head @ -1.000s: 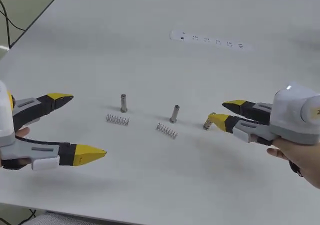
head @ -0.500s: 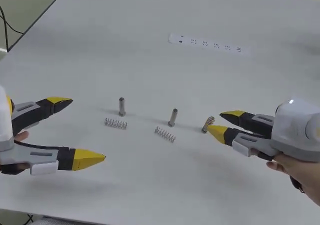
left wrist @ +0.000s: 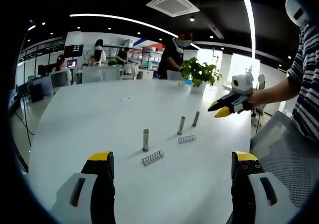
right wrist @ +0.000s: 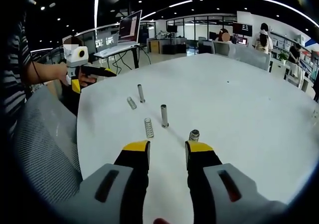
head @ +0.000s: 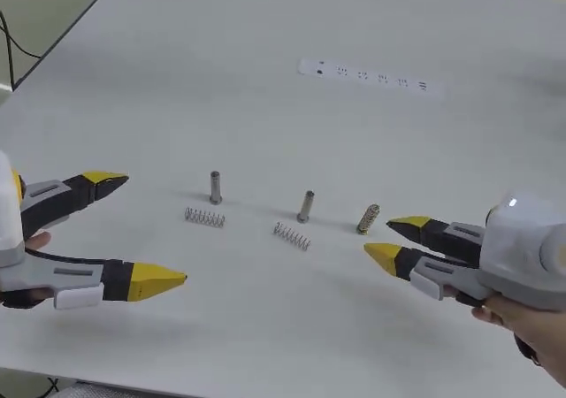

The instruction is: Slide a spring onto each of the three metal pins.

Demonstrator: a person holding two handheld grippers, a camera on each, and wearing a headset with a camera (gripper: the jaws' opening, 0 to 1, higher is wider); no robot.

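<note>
**Head view.** Three pins stand upright in a row on the table (head: 265,44): the left pin (head: 215,187), the middle pin (head: 306,205) and the right pin (head: 369,218), which is already sleeved in coils. The left spring (head: 204,217) and the middle spring (head: 292,235) each lie flat just in front of their own pin. The left gripper (head: 133,230) has its jaws spread wide and empty. The right gripper (head: 394,238) has its jaws a narrow gap apart and holds nothing. Its tips are just beside the right pin, and it is the nearer gripper to the middle spring.

**Left gripper view.** The left spring (left wrist: 152,158) lies ahead between the wide jaws. Its long axis runs across them, so gripping it would probably call for a roll of the hand.

**Right gripper view.** The middle spring (right wrist: 148,127) lies ahead and slightly left of the jaws, beside the middle pin (right wrist: 163,115). Its long axis runs roughly along the jaws' own line. A small leftward shift would likely let them close across the coil's width.
</note>
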